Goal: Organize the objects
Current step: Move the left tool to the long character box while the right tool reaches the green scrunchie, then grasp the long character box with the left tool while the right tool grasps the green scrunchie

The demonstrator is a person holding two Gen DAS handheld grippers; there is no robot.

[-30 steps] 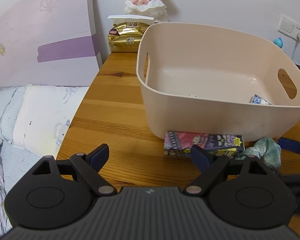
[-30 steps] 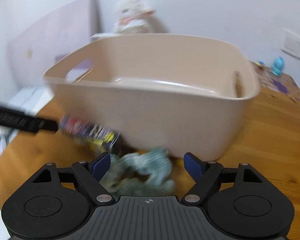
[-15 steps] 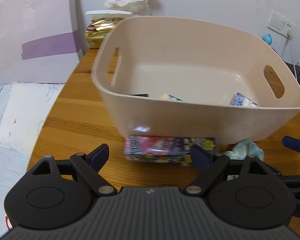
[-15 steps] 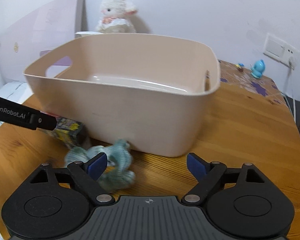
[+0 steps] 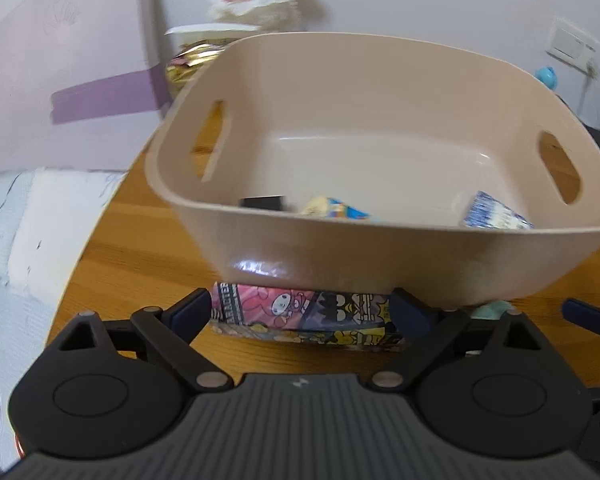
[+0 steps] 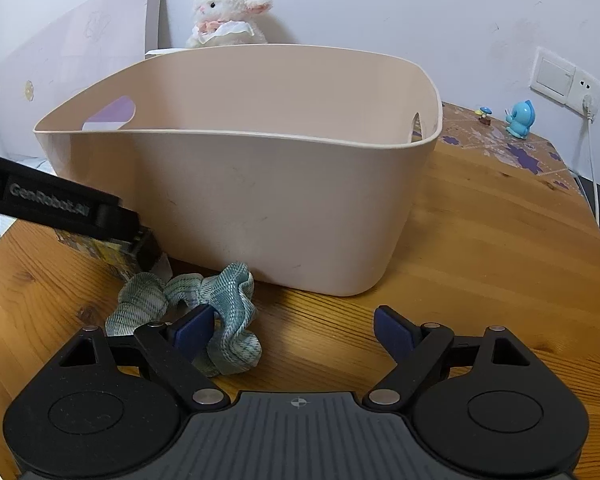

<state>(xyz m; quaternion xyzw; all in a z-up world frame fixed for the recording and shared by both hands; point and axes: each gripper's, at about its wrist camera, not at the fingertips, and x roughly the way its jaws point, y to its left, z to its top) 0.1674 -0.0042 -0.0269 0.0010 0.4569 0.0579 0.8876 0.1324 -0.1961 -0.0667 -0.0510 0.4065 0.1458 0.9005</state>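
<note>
**Two open grippers close in on loose items in front of a beige storage bin**

A beige plastic bin (image 5: 380, 256) with cut-out handles stands on a wooden worktop (image 6: 500, 240) and serves as the collecting point. Inside it, against the near wall, lie a dark object and two colourful packets, too blurred to identify.

Directly in front of the bin, touching its base, lies a flat cartoon-printed box (image 5: 304, 316). The left gripper (image 5: 302, 314) is spread wide, its blue fingertips flanking the box's two ends, apparently lined up to grasp it.

In front of the bin, just to the right of the box, a crumpled teal scrunchie (image 6: 216, 312) rests on the worktop. The right gripper (image 6: 292, 326) is also wide and empty; its left fingertip overlaps the scrunchie, so the scrunchie is off-centre. Both items likely go into the bin.

Behind the bin sits a plush lamb (image 6: 224, 12).
</note>
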